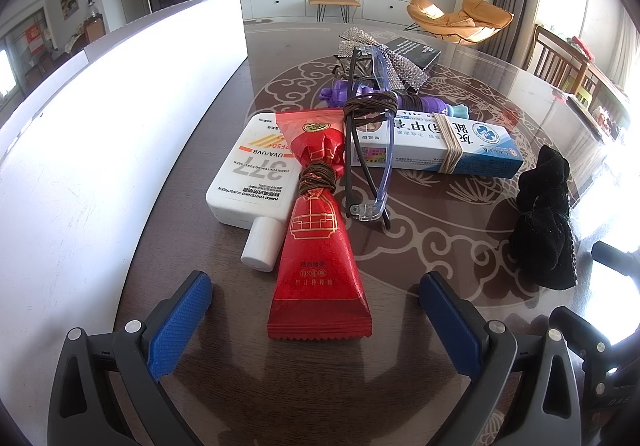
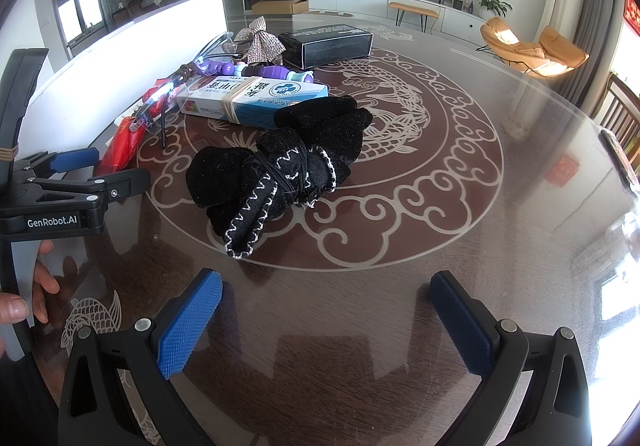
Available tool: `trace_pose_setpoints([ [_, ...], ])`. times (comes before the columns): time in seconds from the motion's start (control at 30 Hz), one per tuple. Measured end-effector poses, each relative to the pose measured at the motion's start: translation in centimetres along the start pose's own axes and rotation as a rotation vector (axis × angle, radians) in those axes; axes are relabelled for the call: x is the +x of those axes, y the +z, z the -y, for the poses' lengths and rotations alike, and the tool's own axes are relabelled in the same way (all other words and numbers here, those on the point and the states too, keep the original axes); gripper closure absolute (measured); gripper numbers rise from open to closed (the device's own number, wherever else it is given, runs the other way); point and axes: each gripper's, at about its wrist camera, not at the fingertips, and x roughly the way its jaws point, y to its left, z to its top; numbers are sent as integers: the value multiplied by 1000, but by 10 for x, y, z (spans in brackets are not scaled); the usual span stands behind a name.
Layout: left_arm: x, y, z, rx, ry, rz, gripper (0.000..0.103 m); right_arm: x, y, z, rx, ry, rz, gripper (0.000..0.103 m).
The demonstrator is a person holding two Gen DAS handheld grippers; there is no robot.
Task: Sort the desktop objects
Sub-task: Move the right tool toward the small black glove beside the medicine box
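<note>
1. The left gripper (image 1: 316,320) stood wide open and held nothing, its blue pads (image 1: 180,320) low over the brown glass-topped table (image 1: 420,230).
2. The near end of a red candy packet (image 1: 318,266) lay between those pads, touching neither; the packet ran away toward 12 o'clock, cinched at its waist by a brown cord.
3. At 11 o'clock, just beside the packet and partly under it, lay a white sunscreen bottle (image 1: 248,178), cap toward the gripper.
4. A tall white board (image 1: 120,106) walled the table from 9 to 11 o'clock, leaving only a narrow strip of bare top on that side.
5. At 1 o'clock, folded glasses (image 1: 370,150) rested across a blue-and-white ointment box (image 1: 460,144); behind them lay a purple toy (image 1: 344,92), a sparkly bow (image 1: 384,58) and a black box (image 1: 412,50).
6. The right gripper (image 2: 326,322) also stood wide open and empty, with bare table between its pads (image 2: 190,322) and open room from 1 to 3 o'clock out to the round edge.
7. A black cloth bundle (image 2: 280,170) with white stitching lay ahead at 11 o'clock, well clear of the pads.
8. At 9 o'clock in that view the other gripper's body showed, with a hand (image 2: 24,294) on its handle.
9. The cluttered pile sat beyond the bundle at 11 o'clock, against the board.
</note>
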Motion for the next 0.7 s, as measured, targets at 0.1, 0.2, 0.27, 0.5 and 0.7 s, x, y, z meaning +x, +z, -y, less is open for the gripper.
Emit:
trace_pose_setpoints([
  [0.1, -7, -8, 4, 43, -30, -20, 0, 0, 0, 0, 0, 0, 0, 0],
  [0.2, -13, -12, 3, 19, -47, -22, 0, 0, 0, 0, 0, 0, 0, 0],
  [0.27, -24, -14, -5, -45, -110, 10, 0, 0, 0, 0, 0, 0, 0, 0],
  [0.5, -44, -17, -15, -103, -111, 102, 0, 0, 0, 0, 0, 0, 0, 0],
  [0.7, -38, -21, -10, -89, -102, 83, 0, 0, 0, 0, 0, 0, 0, 0],
])
